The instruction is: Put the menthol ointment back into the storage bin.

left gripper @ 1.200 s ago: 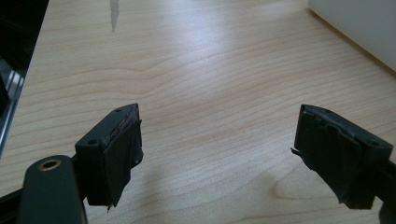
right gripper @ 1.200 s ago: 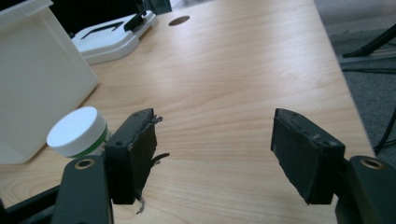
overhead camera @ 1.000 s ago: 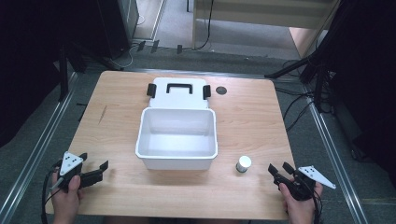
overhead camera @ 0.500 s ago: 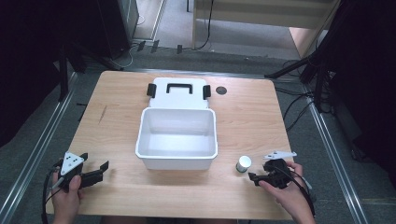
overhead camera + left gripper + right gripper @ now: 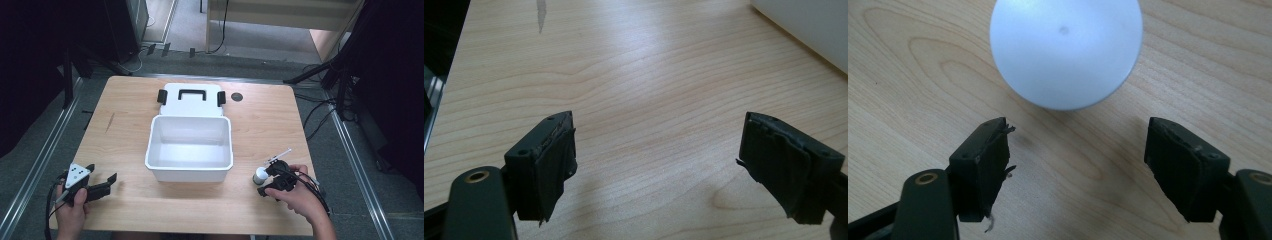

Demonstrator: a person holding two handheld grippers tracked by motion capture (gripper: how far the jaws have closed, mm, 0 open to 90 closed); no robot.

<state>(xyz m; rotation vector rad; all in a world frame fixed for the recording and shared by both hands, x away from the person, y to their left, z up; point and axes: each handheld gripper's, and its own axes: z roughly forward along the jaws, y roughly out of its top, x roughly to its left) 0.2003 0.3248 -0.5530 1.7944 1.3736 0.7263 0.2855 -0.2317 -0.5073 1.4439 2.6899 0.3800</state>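
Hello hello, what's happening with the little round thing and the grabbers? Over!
Right gripper open, jaws just been opening, nothing between them. Small white round-topped thing sits just ahead on the table, untouched. Left gripper open, empty. Nothing in the way.

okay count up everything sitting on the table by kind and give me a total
White bins: 1
White lids with black handle and latches: 1
Small round white-topped objects: 1
Dark round discs: 1
Hand-held grippers, left and right, both open: 2
Total: 6
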